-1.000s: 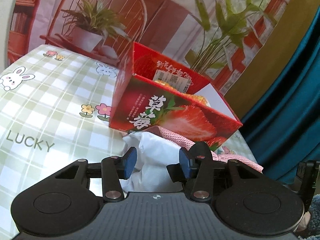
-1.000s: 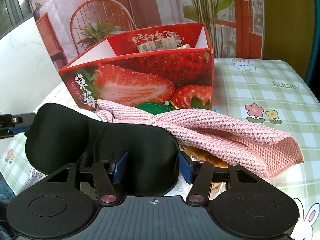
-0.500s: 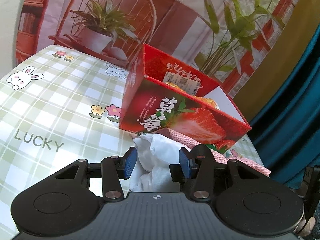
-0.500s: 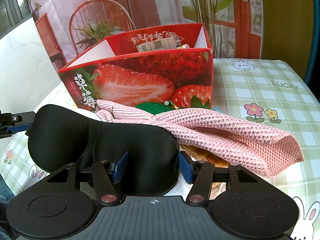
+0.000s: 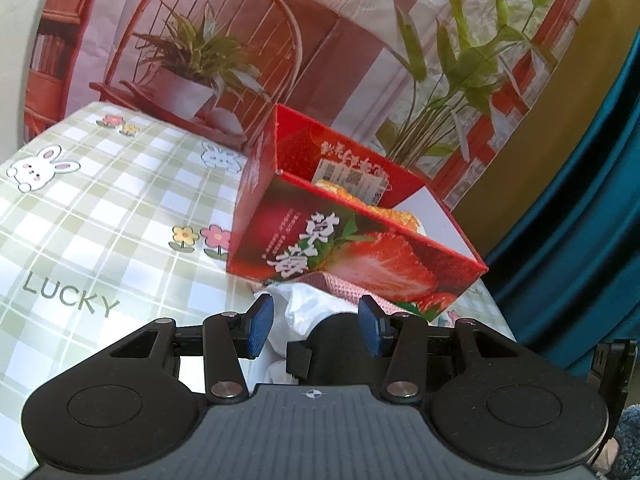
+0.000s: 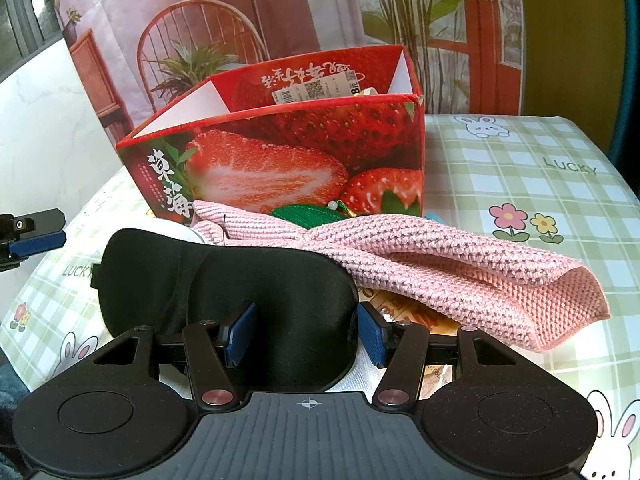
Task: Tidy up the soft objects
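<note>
Since the right gripper [image 6: 306,338] straddles the black sleep mask [image 6: 224,284] in front of the strawberry box [image 6: 280,160] with jaws half open, closing could snag the pink knit cloth [image 6: 460,264] touching it, while the left gripper [image 5: 316,326] hangs half open, empty.

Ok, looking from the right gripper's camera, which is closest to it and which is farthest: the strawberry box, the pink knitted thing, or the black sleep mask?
1. Black sleep mask: lies between the right gripper fingers, slightly left.
2. Pink knitted cloth: just behind the mask, stretching right.
3. Strawberry box: farthest, standing behind the cloth on the checked tablecloth.
</note>
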Tool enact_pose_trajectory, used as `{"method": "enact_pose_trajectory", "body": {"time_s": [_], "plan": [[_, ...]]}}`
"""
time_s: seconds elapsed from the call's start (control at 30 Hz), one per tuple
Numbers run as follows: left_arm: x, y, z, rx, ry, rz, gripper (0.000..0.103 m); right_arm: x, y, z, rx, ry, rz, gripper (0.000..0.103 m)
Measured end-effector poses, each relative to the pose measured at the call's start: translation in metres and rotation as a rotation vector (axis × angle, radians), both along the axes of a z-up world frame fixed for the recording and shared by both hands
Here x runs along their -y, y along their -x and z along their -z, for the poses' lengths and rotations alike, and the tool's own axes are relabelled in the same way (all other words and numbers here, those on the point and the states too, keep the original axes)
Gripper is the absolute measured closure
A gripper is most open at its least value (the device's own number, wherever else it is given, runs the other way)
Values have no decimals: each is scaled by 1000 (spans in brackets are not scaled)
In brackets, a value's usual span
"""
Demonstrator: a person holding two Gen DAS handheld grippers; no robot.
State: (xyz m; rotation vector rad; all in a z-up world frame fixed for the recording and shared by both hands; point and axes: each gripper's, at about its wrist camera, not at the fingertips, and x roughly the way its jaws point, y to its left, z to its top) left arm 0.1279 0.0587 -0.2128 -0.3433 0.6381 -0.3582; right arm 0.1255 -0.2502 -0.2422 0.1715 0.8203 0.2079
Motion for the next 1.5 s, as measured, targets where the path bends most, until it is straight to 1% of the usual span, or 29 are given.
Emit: {"method": "enact_pose_trajectory", "body": {"time_s": [0.1, 0.2, 0.3, 0.4, 0.53, 0.63, 0.7, 0.73, 0.8, 0.9, 1.0, 1.1, 1.23, 1.3, 1.4, 1.5], "plan": [[4, -3, 8, -42, -12, 30, 54, 0, 0, 1, 0, -3, 2, 50], [11, -8, 21, -97, -4, 71, 54, 0, 0, 1, 0, -3, 2, 50], [15, -12, 33, -140, -13, 81, 54, 0, 0, 1, 0, -6, 1, 50], [14, -15, 40, -156, -10, 79, 53, 0, 0, 2, 0, -9, 2, 50], [15, -17, 41, -157, -6, 75, 52, 0, 0, 2, 0, -9, 3, 50], [20, -14, 37, -140, -5, 108, 54, 0, 0, 2, 0, -10, 2, 50], [24, -10, 32, -111, -33, 129, 61, 0, 1, 2, 3, -14, 4, 50], [26, -8, 29, -95, -52, 135, 63, 0, 1, 2, 4, -16, 7, 50], [26, -5, 26, -80, -56, 144, 71, 1, 2, 2, 10, -25, 9, 49], [23, -2, 24, -56, -70, 112, 82, 3, 4, 1, 18, -36, 13, 48], [20, -2, 21, -44, -68, 91, 85, 5, 6, -1, 24, -53, 15, 45], [22, -1, 21, -44, -82, 89, 85, 7, 7, -1, 18, -61, 29, 38], [21, -2, 24, -63, -82, 83, 85, 13, 6, 4, -21, -126, 47, 38], [19, -2, 25, -67, -74, 82, 85, 14, 7, 5, -27, -140, 44, 42], [20, 0, 22, -53, -76, 88, 85, 13, 8, 0, -13, -144, 35, 55], [23, 3, 10, -8, -86, 98, 85, 10, 10, -16, 43, -111, 16, 64]]}}
